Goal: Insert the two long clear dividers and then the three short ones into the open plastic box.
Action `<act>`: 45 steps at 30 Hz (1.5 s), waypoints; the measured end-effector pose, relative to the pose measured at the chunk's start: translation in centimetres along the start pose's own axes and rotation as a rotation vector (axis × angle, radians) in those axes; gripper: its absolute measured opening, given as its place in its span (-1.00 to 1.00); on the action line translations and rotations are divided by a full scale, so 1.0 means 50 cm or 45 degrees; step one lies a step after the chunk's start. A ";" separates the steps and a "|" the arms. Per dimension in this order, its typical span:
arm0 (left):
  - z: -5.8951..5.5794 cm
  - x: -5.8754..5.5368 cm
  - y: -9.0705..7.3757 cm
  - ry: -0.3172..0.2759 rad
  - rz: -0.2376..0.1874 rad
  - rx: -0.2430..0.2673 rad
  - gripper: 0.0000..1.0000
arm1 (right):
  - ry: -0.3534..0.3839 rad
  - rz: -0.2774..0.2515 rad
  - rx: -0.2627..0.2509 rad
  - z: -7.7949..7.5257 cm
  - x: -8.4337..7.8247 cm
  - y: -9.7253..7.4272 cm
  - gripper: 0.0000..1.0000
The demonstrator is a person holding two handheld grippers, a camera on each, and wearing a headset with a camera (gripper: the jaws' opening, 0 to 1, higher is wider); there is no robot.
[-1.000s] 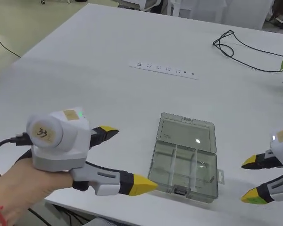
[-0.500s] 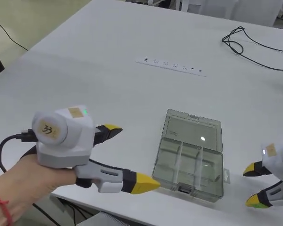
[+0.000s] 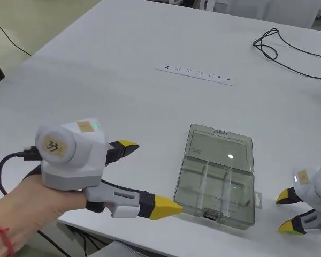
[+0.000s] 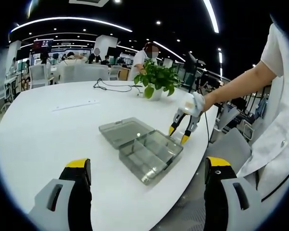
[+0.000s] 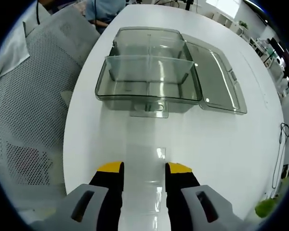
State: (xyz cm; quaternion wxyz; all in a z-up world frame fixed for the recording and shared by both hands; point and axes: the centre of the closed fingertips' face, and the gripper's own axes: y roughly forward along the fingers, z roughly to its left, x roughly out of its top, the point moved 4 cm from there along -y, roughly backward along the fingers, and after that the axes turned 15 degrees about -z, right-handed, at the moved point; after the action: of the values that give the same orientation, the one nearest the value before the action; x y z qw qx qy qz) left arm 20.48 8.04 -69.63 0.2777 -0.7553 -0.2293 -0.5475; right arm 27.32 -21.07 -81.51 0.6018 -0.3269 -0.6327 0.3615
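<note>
Item: clear rectangular plastic box (image 3: 232, 217), hinged lid (image 3: 219, 144) open flat, near front edge of white table (image 3: 123, 80).
Contents: clear dividers (image 3: 203, 182) upright inside (exact count unclear).
Left hand-held gripper (image 3: 152, 176): jaws wide apart, empty, beside box.
Right hand-held gripper (image 3: 284, 213): jaws narrowly parted, empty, aimed at box side wall.
Change over last second: box and dividers unmoved.
Judgement: insertion likely finished.

Open plastic box (image 5: 149, 72) ahead of right hand-held gripper (image 5: 144, 167)
</note>
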 end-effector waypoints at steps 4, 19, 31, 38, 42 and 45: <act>-0.001 -0.001 0.000 0.001 0.004 -0.003 1.00 | -0.001 0.005 -0.001 0.001 0.000 0.001 -0.33; -0.007 0.004 0.007 0.005 0.010 -0.027 1.00 | -0.002 -0.046 -0.077 0.009 0.032 -0.027 -0.34; -0.026 0.041 0.039 -0.058 -0.031 -0.083 0.94 | -0.080 -0.160 -0.252 0.026 0.146 -0.121 -0.34; -0.066 0.069 0.085 -0.219 -0.073 -0.159 0.73 | -0.092 -0.265 -0.341 0.049 0.247 -0.172 -0.34; -0.090 0.077 0.104 -0.343 -0.070 -0.204 0.54 | -0.129 -0.284 -0.361 0.062 0.284 -0.184 -0.34; -0.104 0.081 0.122 -0.384 -0.079 -0.223 0.43 | -0.157 -0.304 -0.372 0.073 0.314 -0.192 -0.34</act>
State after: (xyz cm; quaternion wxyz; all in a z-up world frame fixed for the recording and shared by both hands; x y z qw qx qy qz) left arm 22.02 0.20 -65.51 0.1564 -0.8428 -0.2429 -0.4541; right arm 22.89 -13.03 -65.16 0.5466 -0.3107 -0.7483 0.2114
